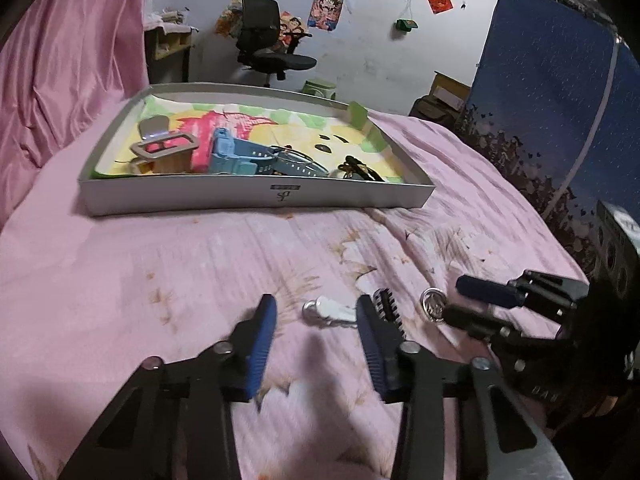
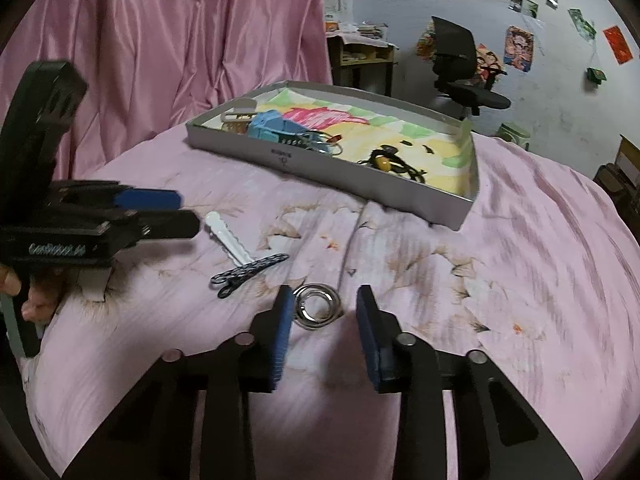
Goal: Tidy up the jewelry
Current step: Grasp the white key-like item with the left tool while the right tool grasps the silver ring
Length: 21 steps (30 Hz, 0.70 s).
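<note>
Left claw (image 1: 316, 316) spread wide, low over the pink bedspread (image 1: 160, 256), nothing betw its pads. White hair clip (image 1: 330, 310) lies on the bed just ahead, in line w/ the gap, its right end near the right pad. Black patterned clip (image 1: 388, 308) sits just beside that pad on the outer side, partly hidden by it.

Right claw (image 2: 322, 308) also spread, holding nothing. Silver rings (image 2: 317, 306) lie on the bed betw its tips, closer to the left pad, about touching it. In the right wrist view the white clip (image 2: 228, 238) and black patterned clip (image 2: 248, 270) cross over each other to the left, betw the two claws.

Further out: shallow grey box (image 1: 256, 196) on the bed w/ colourful paper lining. Inside: blue watch (image 1: 240, 152), silver buckle piece (image 1: 164, 146), dark necklace (image 2: 394, 162) w/ amber bead. Pink curtain (image 2: 160, 40) behind, office chair (image 1: 264, 36) and posters by the far wall.
</note>
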### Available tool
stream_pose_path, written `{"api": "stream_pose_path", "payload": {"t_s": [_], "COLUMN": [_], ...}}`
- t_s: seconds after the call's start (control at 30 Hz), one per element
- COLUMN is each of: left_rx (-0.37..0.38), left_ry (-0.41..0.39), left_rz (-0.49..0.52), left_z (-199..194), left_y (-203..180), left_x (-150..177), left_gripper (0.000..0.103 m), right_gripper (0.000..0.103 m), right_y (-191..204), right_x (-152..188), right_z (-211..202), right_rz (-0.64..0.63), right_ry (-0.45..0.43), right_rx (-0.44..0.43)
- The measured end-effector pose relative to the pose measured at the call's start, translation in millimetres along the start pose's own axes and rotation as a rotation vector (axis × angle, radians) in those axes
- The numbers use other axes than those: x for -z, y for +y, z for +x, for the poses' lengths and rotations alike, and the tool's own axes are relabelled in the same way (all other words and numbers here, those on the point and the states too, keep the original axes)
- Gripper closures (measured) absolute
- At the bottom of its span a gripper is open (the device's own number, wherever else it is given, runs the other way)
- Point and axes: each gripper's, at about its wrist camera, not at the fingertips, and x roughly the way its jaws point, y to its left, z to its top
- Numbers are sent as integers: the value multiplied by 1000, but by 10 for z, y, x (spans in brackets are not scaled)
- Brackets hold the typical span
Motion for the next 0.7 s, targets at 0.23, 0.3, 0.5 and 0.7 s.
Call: {"api": "stream_pose_path", "payload": {"t_s": [0.23,0.3,0.5,0.7], "left_rx": [20,28,39,61], "left_ry": [56,69,103,98], "left_rz": [-16,-18,-14,-9], "left_z": [168,205,282,254], "left_y": [34,37,32,8], "left_x": [-29,-35,-23,-4], "left_gripper": [70,70,82,85], "right_gripper": [81,83,90,97], "right_y": [36,47,58,54], "right_x": [-14,-27,-35,-31], "right_z": [64,103,187,184], "right_rz": [-24,-27,-30,-22], "right_ry": [27,38,73,78], "right_rx": [-15,-23,-22,-34]}}
